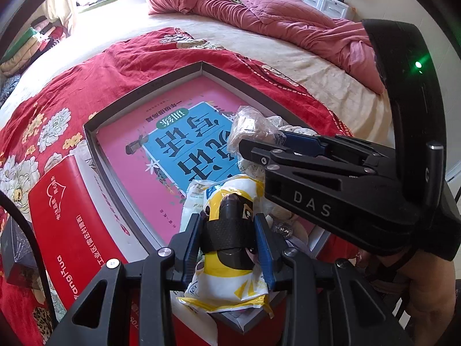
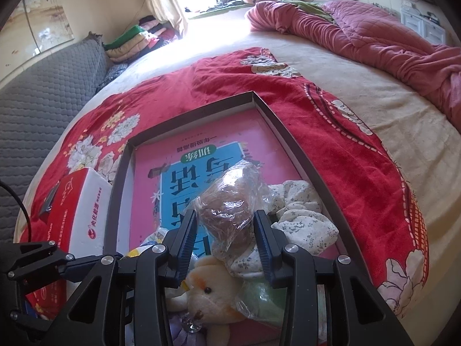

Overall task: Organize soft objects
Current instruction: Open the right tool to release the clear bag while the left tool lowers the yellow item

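Both tongs are loaded as we read them. Our left tongs (image 1: 229, 248) are partly closed on a yellow-and-white packet (image 1: 227, 262), blue pads pressing each flank of it near a black wrapped part, the packet hanging over the near end of the shallow grey box (image 1: 121, 170) on the bed. Our right tongs (image 2: 226, 245) are also partly closed, on a brown lump in a clear plastic bag (image 2: 230, 207), with the pads set low on the bag and most of it standing up above them.

The box sits on a red floral quilt (image 2: 331, 132), and a pink book (image 2: 161, 190) covers its floor. A floral cloth (image 2: 302, 213) is bunched in its right side and a cream plush toy (image 2: 207, 288) lies below the right tongs at the near end.

We judge the step to be setting the bagged lump down into the box. To do it well, we would aim for the bare pink cover beyond the cloth, not on top of the plush toy, so the pile does not grow lopsided. We should lower until the bag rests on something before letting go, since slick plastic can slide. We should keep the right tongs clear of the left tongs, which are close by on that side, and hold the packet steady meanwhile. A red-and-white carton (image 1: 66, 216) lies just left of the box and needs no attention.
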The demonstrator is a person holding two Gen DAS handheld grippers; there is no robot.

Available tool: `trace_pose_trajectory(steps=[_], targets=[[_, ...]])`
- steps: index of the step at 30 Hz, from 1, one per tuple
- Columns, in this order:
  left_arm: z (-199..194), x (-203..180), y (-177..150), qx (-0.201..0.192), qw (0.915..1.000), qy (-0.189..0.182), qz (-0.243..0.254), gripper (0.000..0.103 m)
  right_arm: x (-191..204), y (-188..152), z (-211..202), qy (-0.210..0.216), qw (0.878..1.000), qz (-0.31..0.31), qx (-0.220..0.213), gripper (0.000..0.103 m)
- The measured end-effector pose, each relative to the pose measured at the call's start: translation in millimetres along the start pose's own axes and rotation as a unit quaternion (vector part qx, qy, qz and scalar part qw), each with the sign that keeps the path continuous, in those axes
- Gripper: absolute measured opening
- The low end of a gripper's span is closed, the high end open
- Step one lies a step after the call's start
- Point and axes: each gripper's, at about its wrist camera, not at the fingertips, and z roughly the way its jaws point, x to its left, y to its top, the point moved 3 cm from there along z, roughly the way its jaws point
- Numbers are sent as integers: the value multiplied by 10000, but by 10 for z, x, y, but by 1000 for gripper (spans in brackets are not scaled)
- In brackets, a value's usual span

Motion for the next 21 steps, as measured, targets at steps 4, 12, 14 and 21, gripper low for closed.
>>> trace_pose_trajectory(steps=[4,12,14,21], targets=[[10,18,14,0,10000,-23,-32,37,8,2,37,-3,10000,-18,28,41],[27,7,25,27,10000,20,-5,37,-6,15,115,0,9999,-67,137,44],[27,6,30,22,10000,21,-5,37,-3,20,121,-18,9999,-82,122,44],[50,14,36,19,10000,37,-2,37,9,21,133,-20,9999,-130,90,46]])
